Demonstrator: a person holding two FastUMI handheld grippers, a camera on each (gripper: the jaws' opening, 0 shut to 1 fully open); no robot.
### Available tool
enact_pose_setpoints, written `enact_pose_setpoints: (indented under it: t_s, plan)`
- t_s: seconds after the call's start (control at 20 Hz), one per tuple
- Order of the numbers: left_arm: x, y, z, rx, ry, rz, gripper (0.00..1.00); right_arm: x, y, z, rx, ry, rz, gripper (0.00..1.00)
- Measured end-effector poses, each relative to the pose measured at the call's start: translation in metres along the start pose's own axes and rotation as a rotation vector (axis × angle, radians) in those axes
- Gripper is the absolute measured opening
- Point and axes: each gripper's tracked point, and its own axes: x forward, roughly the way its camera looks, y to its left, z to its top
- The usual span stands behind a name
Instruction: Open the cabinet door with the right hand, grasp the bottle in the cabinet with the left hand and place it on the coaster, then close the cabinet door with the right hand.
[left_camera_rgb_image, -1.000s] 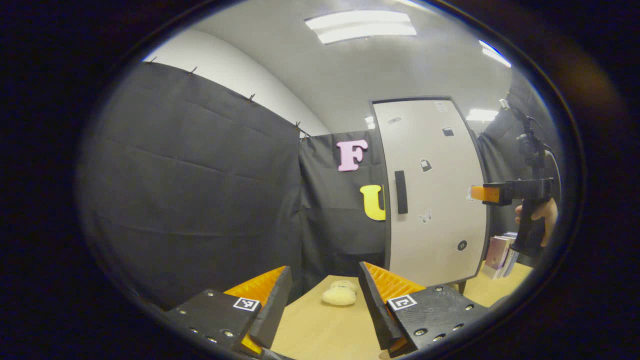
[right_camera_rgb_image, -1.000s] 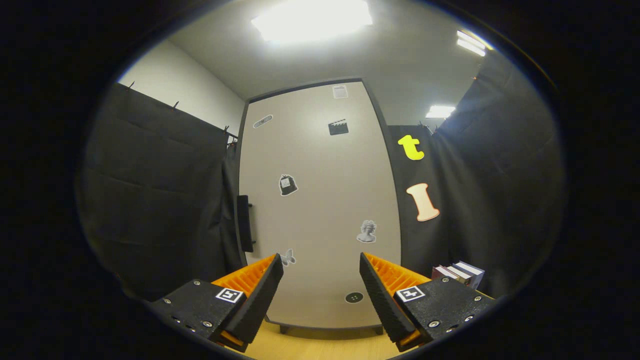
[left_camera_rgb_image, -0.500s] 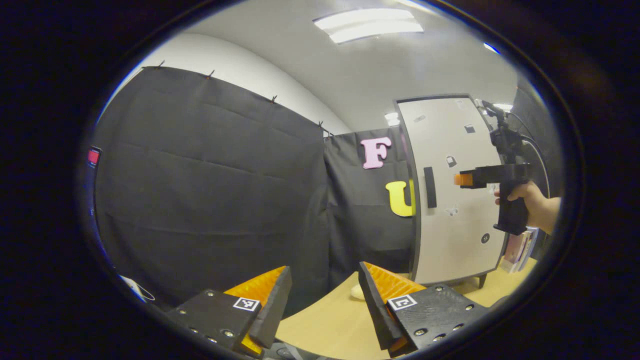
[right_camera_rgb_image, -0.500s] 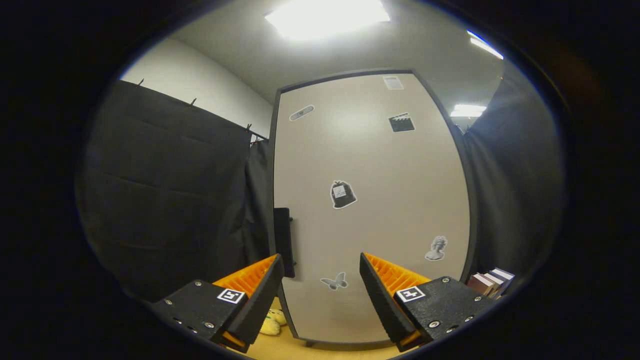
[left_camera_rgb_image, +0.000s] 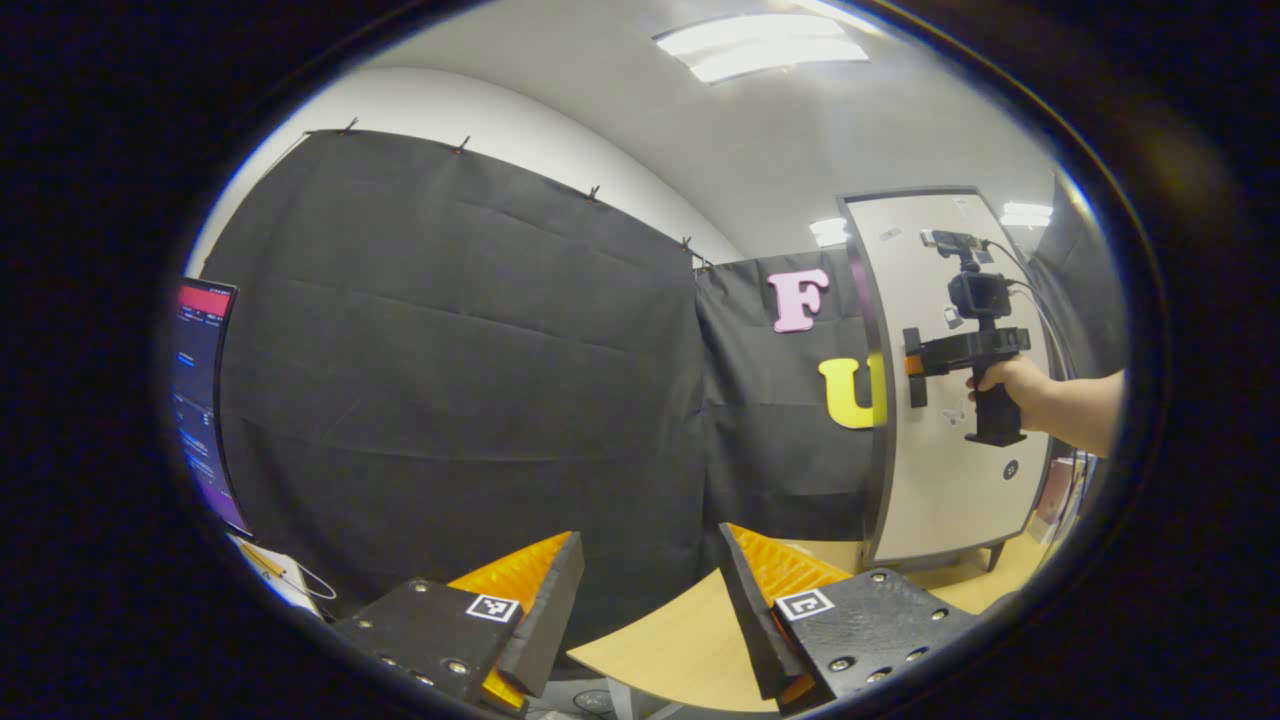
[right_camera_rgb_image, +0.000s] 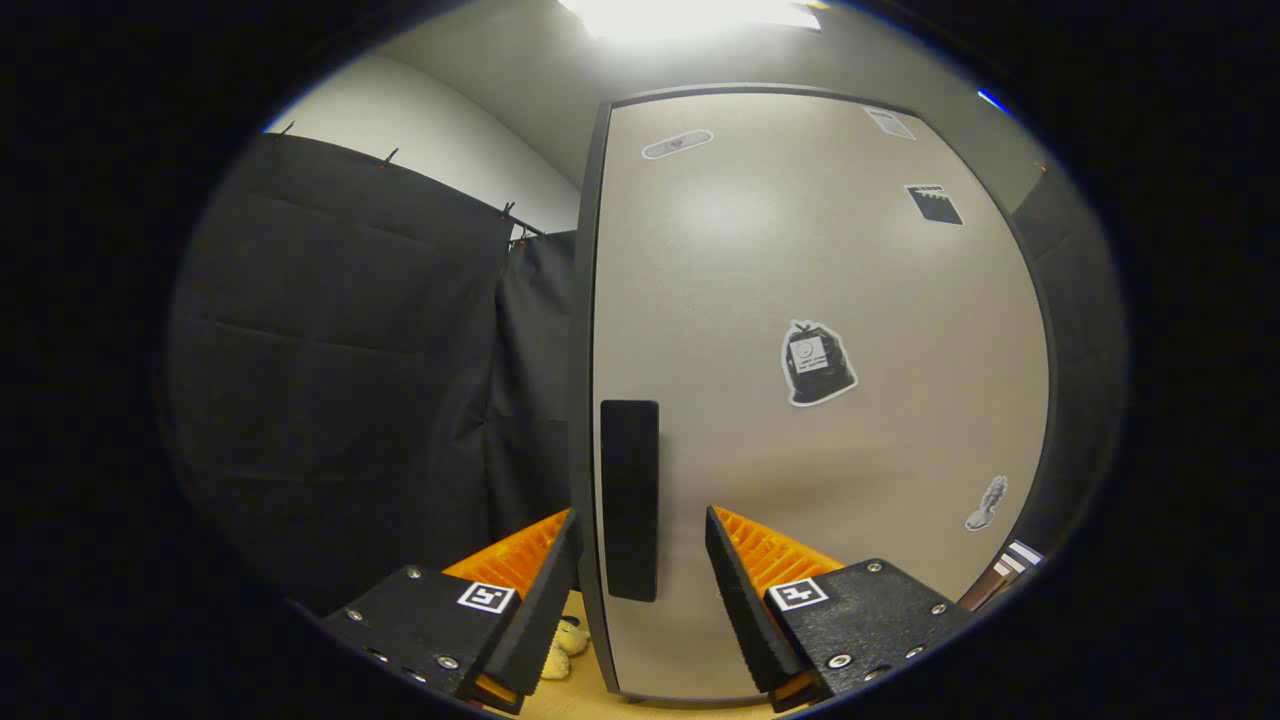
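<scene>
The tall beige cabinet door is closed and stands close in front in the right gripper view. Its dark vertical handle lies between the fingers of my right gripper, which is open around it without pressing on it. In the left gripper view the cabinet stands at the far right, with the right gripper in a hand up at the handle. My left gripper is open and holds nothing, low over the wooden table's corner.
A lit screen stands at the left edge of the left gripper view, with a cable below it. A yellowish plush toy lies on the table left of the cabinet's foot. Books stand to the cabinet's right.
My right gripper has moved in toward the door and to its left edge, so the handle now sits between its fingers. My left gripper has swung left, away from the cabinet.
</scene>
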Motion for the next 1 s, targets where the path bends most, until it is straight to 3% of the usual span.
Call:
enact_pose_setpoints:
  t_s: [0.2, 0.25, 0.45, 0.55, 1.0]
  plan:
    - [0.000, 0.020, -0.003, 0.000, 0.008, 0.034, 0.77, 0.024, 0.002, -0.016, 0.024, 0.079, -0.031, 0.54]
    - [0.001, 0.023, -0.004, 0.001, 0.010, 0.039, 0.77, 0.025, 0.003, -0.018, 0.045, 0.089, -0.040, 0.41]
    - [0.002, 0.020, -0.006, 0.014, 0.007, 0.029, 0.77, 0.022, 0.002, -0.017, 0.046, 0.102, -0.042, 0.23]
    - [0.004, 0.019, -0.004, 0.015, 0.003, 0.015, 0.77, 0.019, 0.002, -0.017, 0.041, 0.117, -0.037, 0.19]
    - [-0.001, 0.002, 0.008, 0.001, -0.012, -0.122, 0.77, -0.012, 0.007, -0.011, 0.045, 0.110, 0.063, 0.19]
